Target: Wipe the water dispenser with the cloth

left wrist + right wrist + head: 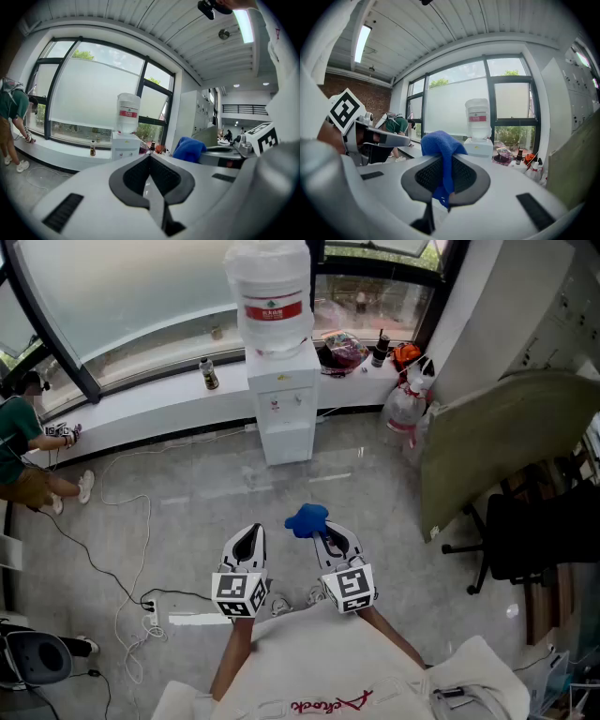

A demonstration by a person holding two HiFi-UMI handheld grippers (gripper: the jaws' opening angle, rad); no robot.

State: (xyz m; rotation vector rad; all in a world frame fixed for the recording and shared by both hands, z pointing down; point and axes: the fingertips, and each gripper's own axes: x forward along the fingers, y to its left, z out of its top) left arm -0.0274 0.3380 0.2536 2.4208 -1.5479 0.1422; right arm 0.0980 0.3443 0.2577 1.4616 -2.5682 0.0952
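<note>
Fingers of the right gripper (326, 536) are closed on the blue cloth (307, 518); those of the left gripper (249, 534) are pressed together, empty. The cloth is held well apart from the water dispenser (281, 399).

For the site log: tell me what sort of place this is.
Likely an office: a water dispenser stands by a wide window, and a black office chair sits at the right.
</note>
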